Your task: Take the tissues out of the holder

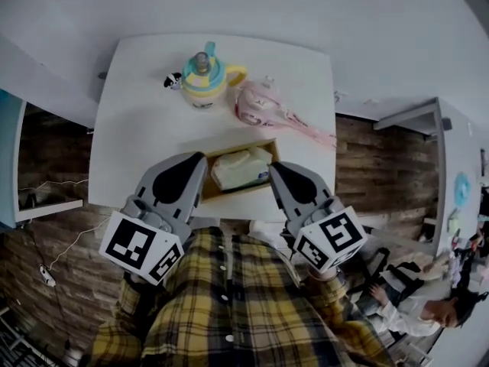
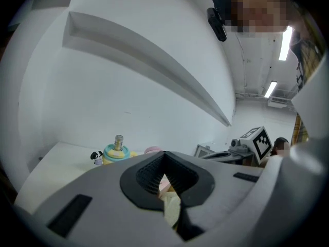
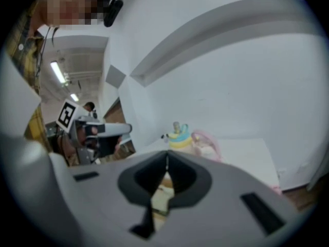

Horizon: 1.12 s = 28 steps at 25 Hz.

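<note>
A pale tissue pack (image 1: pixel 241 167) lies in a tan open-topped holder (image 1: pixel 209 186) near the front edge of the white table (image 1: pixel 137 144). My left gripper (image 1: pixel 200 157) hovers at the holder's left end, shut, with nothing in it. At the holder's right end my right gripper (image 1: pixel 273 167) is also shut and empty. In the left gripper view the jaws (image 2: pixel 164 154) meet at the tips, and a bit of the tissue pack (image 2: pixel 172 207) shows below them. The right gripper view shows its gripper (image 3: pixel 167 154) closed the same way above the tissue pack (image 3: pixel 160 197).
A yellow and teal lidded cup (image 1: pixel 202 79) stands at the table's back with a small panda figure (image 1: pixel 172 81) beside it. A pink pouch with a strap (image 1: pixel 260 105) lies to its right. A white wall rises behind the table. People sit at the far right.
</note>
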{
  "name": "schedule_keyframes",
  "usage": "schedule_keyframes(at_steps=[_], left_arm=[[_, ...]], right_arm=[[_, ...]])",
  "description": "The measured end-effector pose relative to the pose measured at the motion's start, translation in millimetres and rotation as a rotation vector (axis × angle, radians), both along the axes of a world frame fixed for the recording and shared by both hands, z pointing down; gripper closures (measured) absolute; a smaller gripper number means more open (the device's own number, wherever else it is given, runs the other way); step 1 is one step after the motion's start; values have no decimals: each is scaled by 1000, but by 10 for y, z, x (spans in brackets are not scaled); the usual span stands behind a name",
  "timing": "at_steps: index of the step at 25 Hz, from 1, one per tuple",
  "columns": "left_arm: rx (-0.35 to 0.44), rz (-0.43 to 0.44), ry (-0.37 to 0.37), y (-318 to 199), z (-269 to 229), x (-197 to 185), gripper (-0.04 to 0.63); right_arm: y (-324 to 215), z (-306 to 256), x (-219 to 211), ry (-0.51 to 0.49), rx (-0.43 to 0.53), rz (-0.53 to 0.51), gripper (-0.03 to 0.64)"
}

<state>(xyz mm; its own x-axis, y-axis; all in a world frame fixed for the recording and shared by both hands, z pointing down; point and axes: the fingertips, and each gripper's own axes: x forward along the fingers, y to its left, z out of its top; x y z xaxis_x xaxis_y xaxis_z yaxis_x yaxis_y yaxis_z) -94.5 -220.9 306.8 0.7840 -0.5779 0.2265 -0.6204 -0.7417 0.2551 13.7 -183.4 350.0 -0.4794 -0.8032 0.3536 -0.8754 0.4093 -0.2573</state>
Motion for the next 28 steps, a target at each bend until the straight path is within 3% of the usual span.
schedule_keyframes(at_steps=[8,18,24,28], left_arm=[[-34,230,-58,-113,250,155,591],[-98,351,-105,-89,480,410,589],[-75,383,-224,-4,637,517,588],[-65,443,-353,98,854,581,503]], right_arm=[[-201,104,86,-3,-30,203,604],[-216,169,151,-17,-62,253,604],[-199,201,293,-11,-83,254,604],[-218,193,306,-7,-78,237,604]])
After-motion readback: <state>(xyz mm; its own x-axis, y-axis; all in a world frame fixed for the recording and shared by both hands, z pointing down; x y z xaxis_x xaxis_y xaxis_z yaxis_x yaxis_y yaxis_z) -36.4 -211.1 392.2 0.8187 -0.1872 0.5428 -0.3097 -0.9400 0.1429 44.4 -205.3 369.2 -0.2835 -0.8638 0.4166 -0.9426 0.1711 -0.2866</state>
